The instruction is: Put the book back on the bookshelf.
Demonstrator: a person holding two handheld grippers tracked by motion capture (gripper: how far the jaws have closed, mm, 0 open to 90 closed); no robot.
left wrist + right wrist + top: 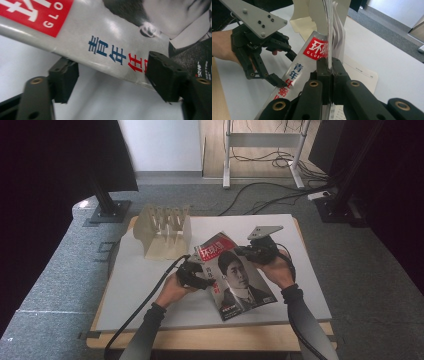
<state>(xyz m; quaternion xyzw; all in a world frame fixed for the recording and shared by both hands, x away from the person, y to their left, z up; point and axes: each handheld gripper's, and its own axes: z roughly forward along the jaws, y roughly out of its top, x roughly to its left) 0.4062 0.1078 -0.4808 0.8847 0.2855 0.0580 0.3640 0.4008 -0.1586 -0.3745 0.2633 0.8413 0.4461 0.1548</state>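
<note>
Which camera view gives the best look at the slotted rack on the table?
The high view: the whole rack stands on the table beyond the magazine, dividers visible. The right gripper view catches just a pale slice behind the magazine pages. The left gripper view looks at the magazine cover.

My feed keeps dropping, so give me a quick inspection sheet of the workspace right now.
Surface: white table top, bare around the work.
Job's things: magazine lifted off the table, tilted; beige slotted rack behind it.
Clutter: nothing seen.
Grippers: right gripper shut on the magazine's edge; left gripper jaws straddle the opposite edge, not pressing.
Cables: one trails from each gripper; more on the floor.
Surroundings: grey carpet, black stands, white frame.
</note>
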